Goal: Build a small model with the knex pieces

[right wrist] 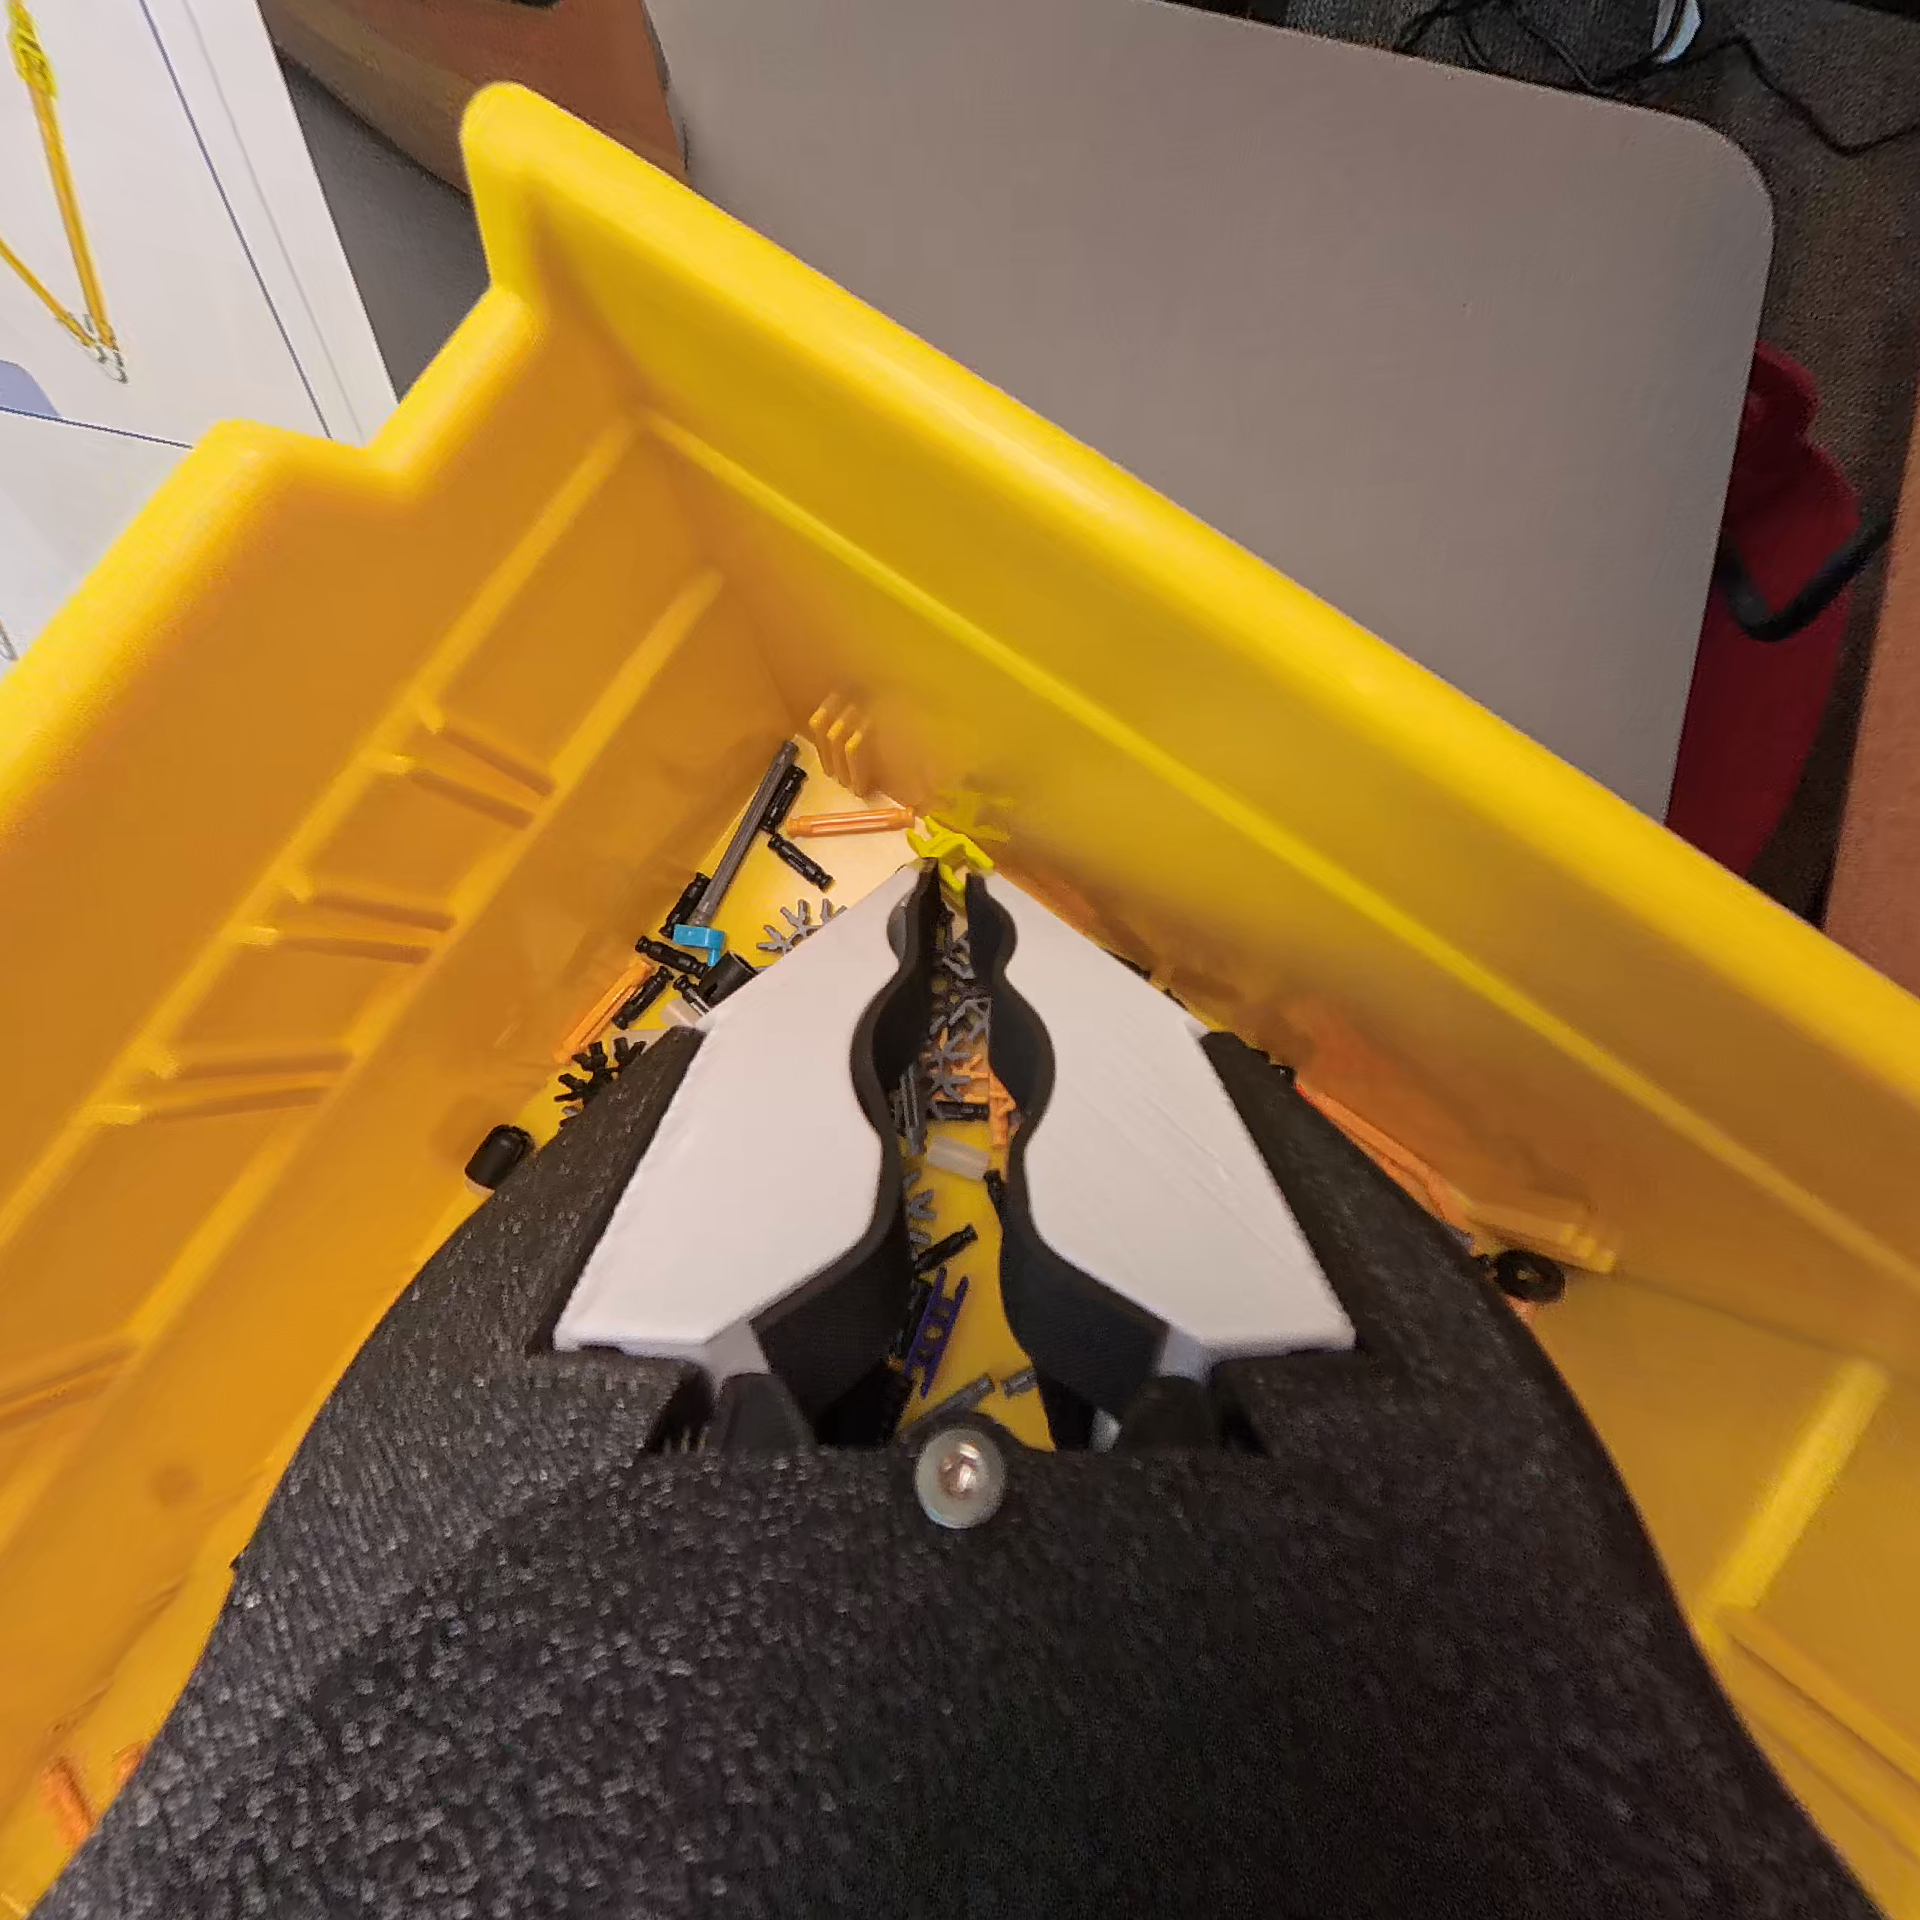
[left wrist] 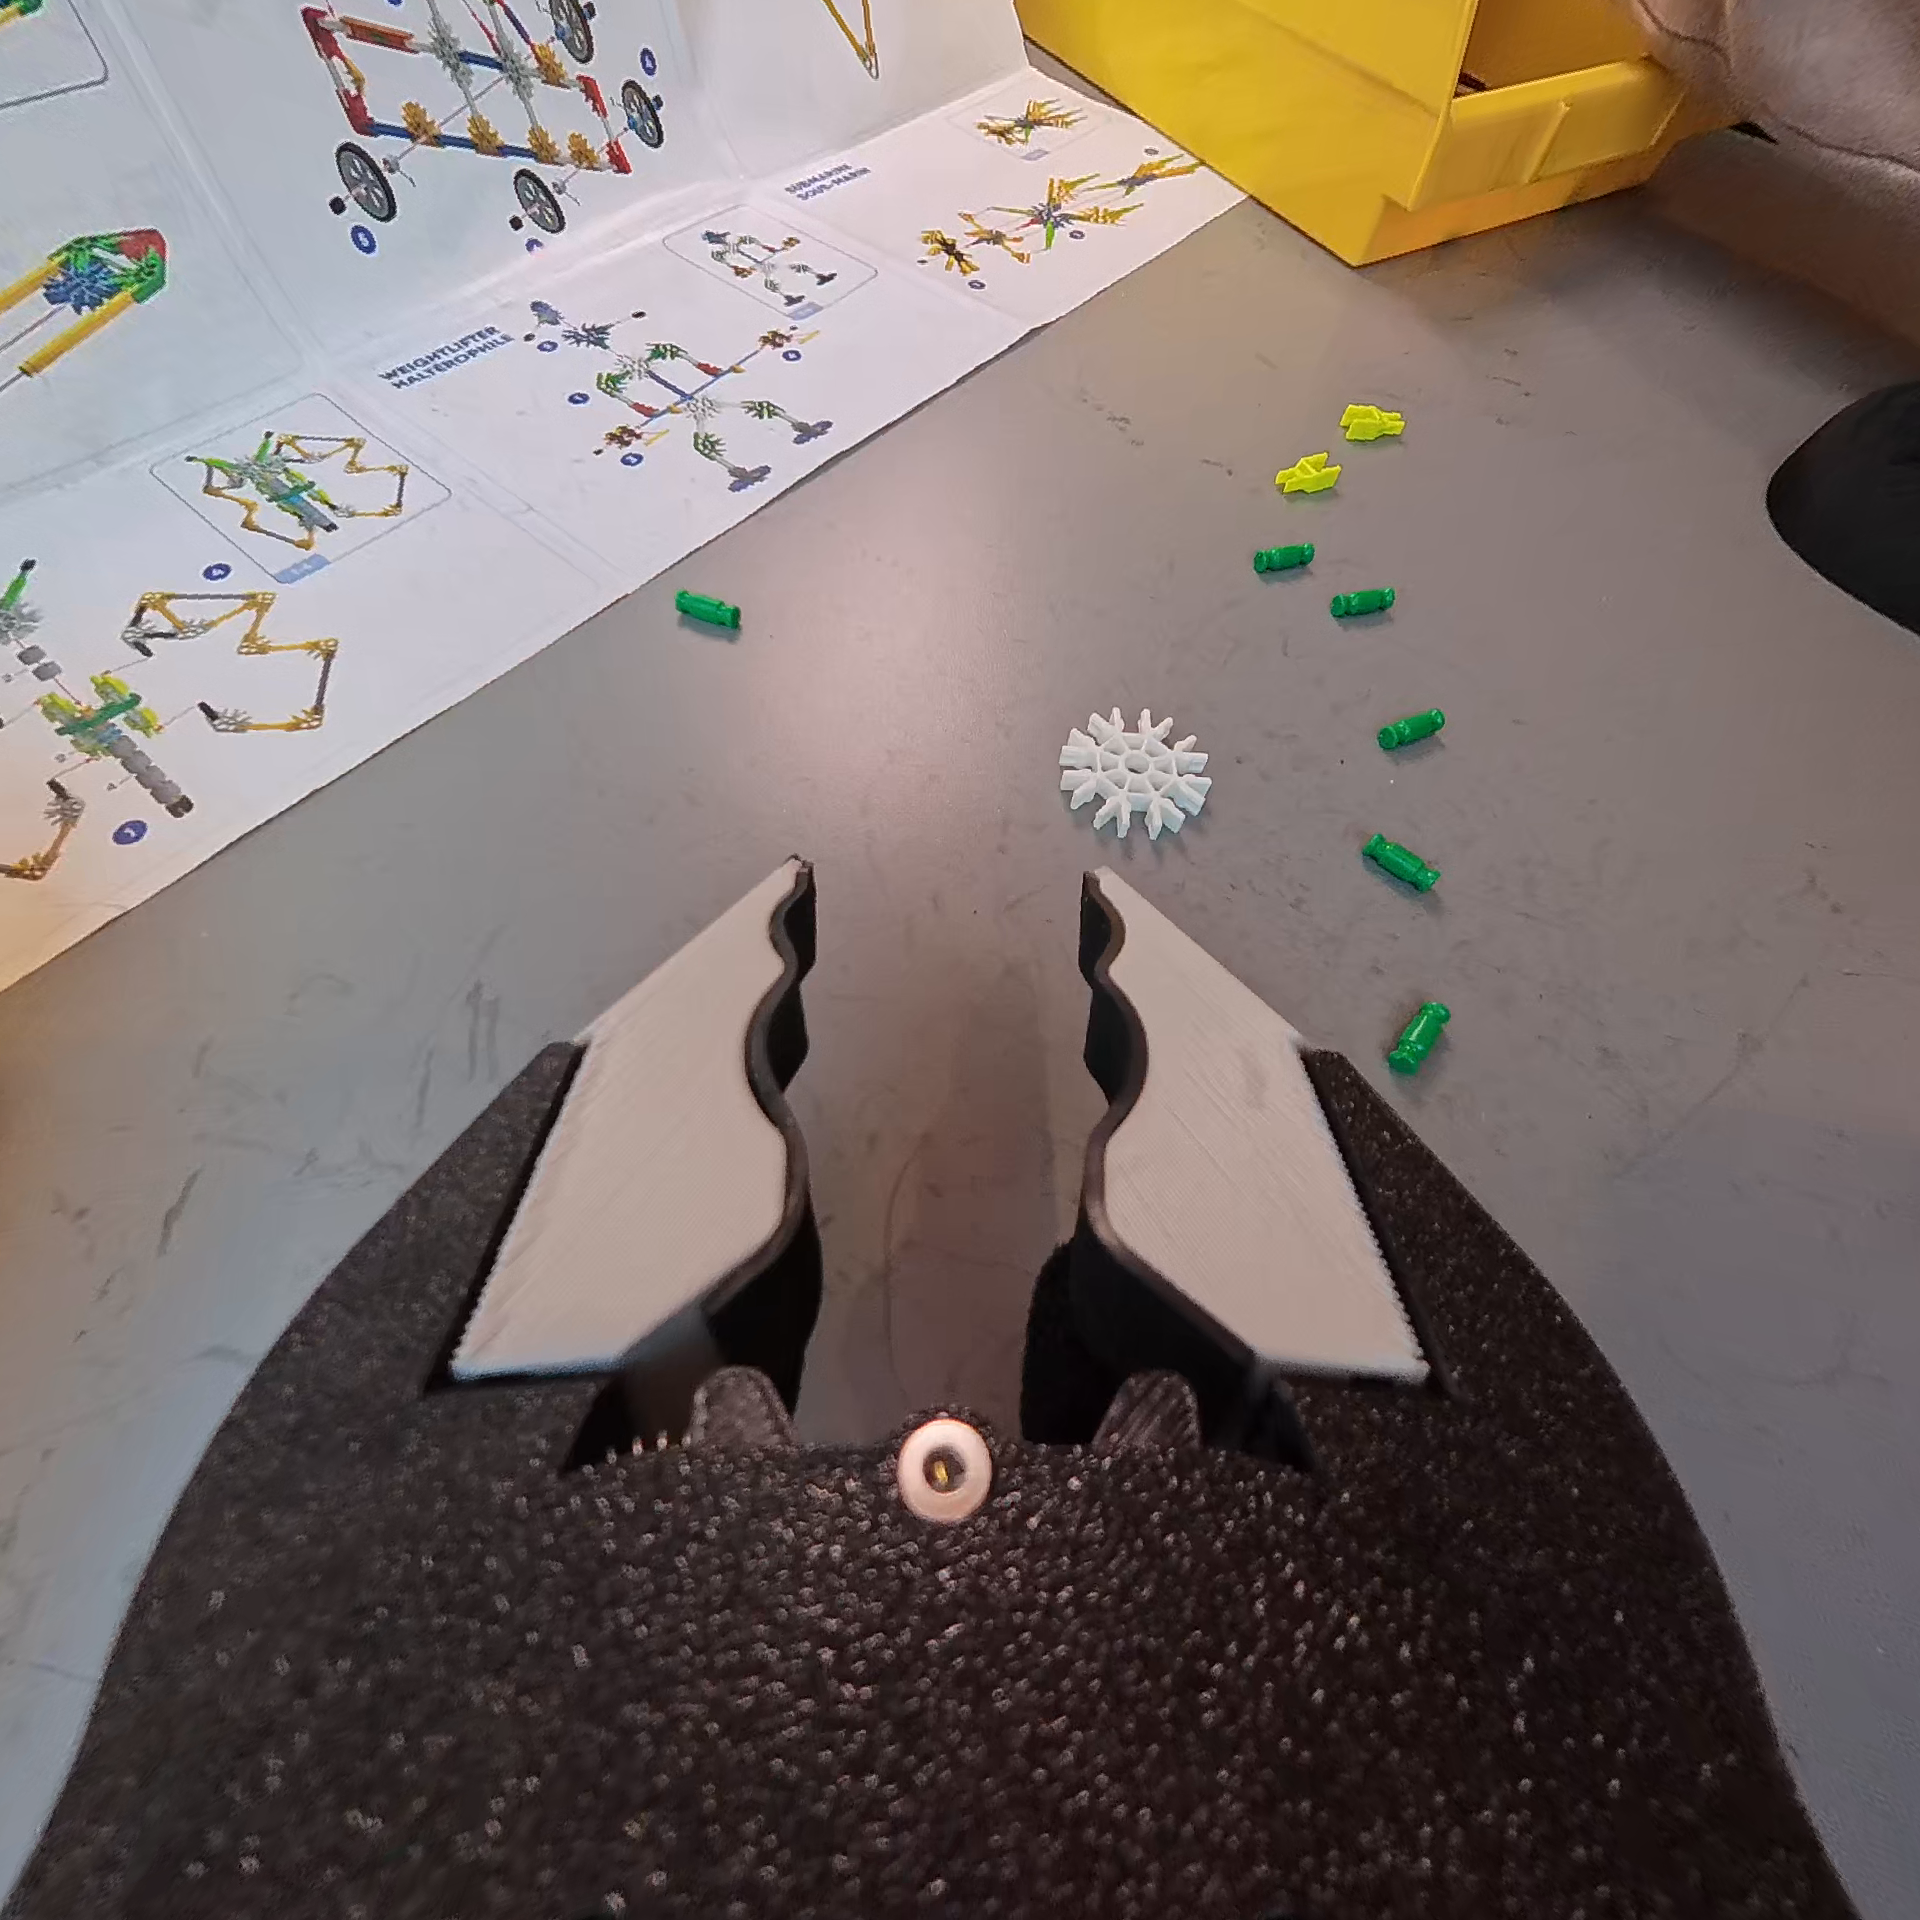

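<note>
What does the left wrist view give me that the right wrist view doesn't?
Only the left wrist view: the left claw open over the grey table, with a white snowflake connector just ahead to its right, small green rods and yellow-green clips beyond. Only the right wrist view: the bin's inside, loose black, grey and orange pieces, and the right claw pinched on a yellow connector in the corner. Both share the yellow bin and the instruction sheet.
</note>
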Tool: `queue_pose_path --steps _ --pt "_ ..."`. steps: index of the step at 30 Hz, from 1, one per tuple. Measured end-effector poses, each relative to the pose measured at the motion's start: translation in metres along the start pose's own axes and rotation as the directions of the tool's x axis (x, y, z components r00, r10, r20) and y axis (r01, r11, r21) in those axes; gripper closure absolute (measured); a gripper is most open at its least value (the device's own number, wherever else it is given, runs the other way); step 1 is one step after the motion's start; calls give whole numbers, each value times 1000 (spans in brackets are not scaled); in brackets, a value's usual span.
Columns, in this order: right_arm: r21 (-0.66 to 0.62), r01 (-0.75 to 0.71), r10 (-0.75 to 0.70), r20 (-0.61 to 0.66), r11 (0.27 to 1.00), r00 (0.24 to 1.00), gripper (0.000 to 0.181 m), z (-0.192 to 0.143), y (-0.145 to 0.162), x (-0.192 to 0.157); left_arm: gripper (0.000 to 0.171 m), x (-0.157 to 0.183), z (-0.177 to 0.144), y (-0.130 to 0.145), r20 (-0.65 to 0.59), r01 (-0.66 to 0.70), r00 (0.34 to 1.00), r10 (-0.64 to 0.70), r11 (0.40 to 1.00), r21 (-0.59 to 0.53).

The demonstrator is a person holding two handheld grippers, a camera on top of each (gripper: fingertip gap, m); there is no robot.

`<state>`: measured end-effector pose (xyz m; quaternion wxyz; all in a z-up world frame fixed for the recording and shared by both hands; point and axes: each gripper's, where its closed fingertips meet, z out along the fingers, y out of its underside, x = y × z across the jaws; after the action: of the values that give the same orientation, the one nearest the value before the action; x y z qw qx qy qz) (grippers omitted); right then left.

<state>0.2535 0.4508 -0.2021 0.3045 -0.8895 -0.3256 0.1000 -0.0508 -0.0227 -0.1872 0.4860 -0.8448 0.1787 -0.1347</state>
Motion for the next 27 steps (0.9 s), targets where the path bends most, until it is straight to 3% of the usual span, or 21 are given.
queue_pose_path --steps 5,8,10,12,13,15,18,21,24,27 --pt "117 16 -24 69 993 997 180 -28 -14 -13 121 1 -1 -1 -9 -3 1000 3 1000 9" --pt "288 73 -123 161 955 979 180 -71 -31 -45 121 2 -3 -1 -13 -5 1000 5 1000 13" --pt "451 157 -272 202 879 941 180 -117 -37 -82 121 2 -4 -2 -20 -2 1000 2 1000 21" --pt "632 266 -482 196 728 854 180 -174 -29 -136 121 2 -6 -3 -25 3 1000 -3 1000 29" --pt "681 299 -566 205 669 799 180 -197 -14 -165 121 2 -7 -4 -27 6 1000 -5 999 33" --pt "679 367 -670 250 636 699 180 -218 30 -216 121 2 -9 -6 -27 5 1000 -4 999 43" --pt "535 526 -739 340 661 582 180 -200 112 -264 121 5 -9 -9 -33 -1 999 3 999 53" --pt "418 598 -729 425 684 537 180 -173 173 -289 121 11 -9 -9 -38 -26 999 28 998 50" --pt "363 616 -711 445 699 544 180 -152 197 -298 121 15 -11 -11 -28 -59 998 61 997 54" --pt "333 633 -708 442 699 550 179 -144 200 -298 121 16 -15 -13 -16 -71 997 72 995 66"
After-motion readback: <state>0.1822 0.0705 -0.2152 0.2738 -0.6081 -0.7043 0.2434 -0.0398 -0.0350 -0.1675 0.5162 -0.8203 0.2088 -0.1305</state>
